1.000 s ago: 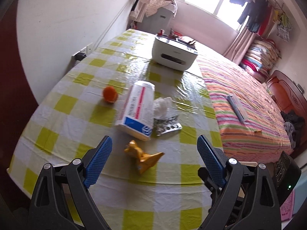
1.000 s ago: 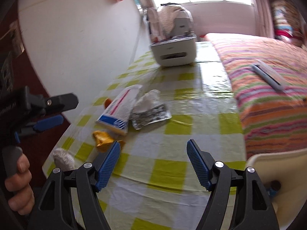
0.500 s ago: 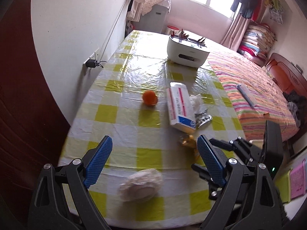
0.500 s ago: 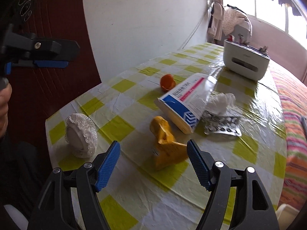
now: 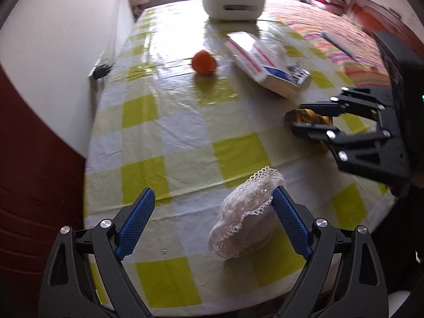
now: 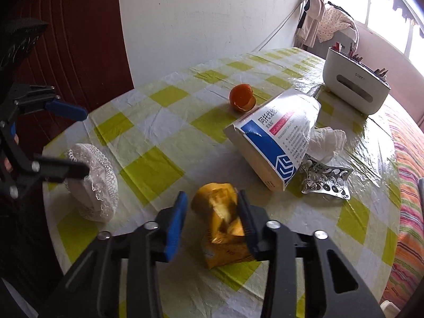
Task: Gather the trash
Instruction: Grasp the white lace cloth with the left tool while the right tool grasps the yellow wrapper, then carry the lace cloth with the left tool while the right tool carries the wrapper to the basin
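Yellow-and-white checked tablecloth (image 5: 185, 145) fills the left wrist view, running toward a white appliance (image 5: 233, 2) at top centre. Half a second ago the lacy white paper cup (image 5: 246, 212) lay well ahead of the left gripper (image 5: 212, 222); now it sits low in the frame between the wide-open jaws, close against the right-hand blue pad, with nothing gripped. At right centre the right gripper (image 5: 302, 122) has arrived over the yellow wrapper (image 5: 307, 115). An orange peel (image 5: 203, 62) and a medicine box (image 5: 262, 61) lie in the upper half; no writing can be made out here.

Same cloth in the right wrist view, with a bed at the right edge. Jaws that stood wide a moment ago have just been closing, and the wrapper (image 6: 220, 212) now sits between the pads at lower centre; the right pad looks to press into it, the left pad seems just shy, so I judge the grip nearly made rather than finished. Both pieces of trash appear about to be picked up. The box (image 6: 275, 143), right of centre, carries Chinese characters beside a red stripe; smaller print is too fine to read. A blister pack (image 6: 326, 180) lies beside it. Faint lettering on the appliance (image 6: 355, 84), upper right, is illegible.
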A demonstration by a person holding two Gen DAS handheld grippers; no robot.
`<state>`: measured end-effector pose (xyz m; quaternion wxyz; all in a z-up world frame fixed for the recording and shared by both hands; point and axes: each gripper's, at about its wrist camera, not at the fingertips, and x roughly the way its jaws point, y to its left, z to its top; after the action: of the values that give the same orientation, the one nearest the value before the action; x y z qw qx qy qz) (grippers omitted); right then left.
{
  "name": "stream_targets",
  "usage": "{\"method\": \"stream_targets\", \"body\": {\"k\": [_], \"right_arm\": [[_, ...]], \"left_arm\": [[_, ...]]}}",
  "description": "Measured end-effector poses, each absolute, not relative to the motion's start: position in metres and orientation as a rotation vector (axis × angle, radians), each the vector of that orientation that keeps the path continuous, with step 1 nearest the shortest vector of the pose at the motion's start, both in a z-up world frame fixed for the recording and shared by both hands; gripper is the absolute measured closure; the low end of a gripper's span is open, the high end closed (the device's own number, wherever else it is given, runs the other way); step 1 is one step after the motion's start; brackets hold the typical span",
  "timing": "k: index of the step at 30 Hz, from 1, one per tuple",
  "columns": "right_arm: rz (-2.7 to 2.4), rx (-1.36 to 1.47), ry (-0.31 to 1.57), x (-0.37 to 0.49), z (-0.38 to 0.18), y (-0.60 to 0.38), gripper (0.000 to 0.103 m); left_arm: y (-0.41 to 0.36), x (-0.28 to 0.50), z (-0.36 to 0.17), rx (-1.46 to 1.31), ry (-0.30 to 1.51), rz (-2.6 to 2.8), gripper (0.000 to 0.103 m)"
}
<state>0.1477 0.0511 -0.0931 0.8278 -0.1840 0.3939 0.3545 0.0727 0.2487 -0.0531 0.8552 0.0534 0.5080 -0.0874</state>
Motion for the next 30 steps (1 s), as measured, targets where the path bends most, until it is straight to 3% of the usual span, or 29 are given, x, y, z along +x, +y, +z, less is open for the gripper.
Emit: {"method": "stream_targets", "body": {"k": [2,4,5,6,30], "right_arm": [[0.744,-0.367,0.839,0.148,-0.093,0.047,0.082],[0.729,-0.346,0.829,0.147,-0.092,0.042,0.085],[0.722,-0.328,0.828,0.147,-0.091,0.039,0.086],[0.716,-0.302,0.833,0.148,-0.090,0.035,0.086],[0.566,-0.060,0.788,0.145,-0.066,-0.051,0.086]], "left_arm": [[0.243,0.072,-0.058,0.124,1.080,-0.209,0.015],[0.235,0.072,-0.064,0.146,1.089,-0.213,0.022],[0.230,0.074,-0.068,0.156,1.101,-0.217,0.030],[0.226,0.076,-0.074,0.151,1.127,-0.229,0.054],[0.140,0.107,-0.056,0.032,1.056,-0.264,0.056]]}}
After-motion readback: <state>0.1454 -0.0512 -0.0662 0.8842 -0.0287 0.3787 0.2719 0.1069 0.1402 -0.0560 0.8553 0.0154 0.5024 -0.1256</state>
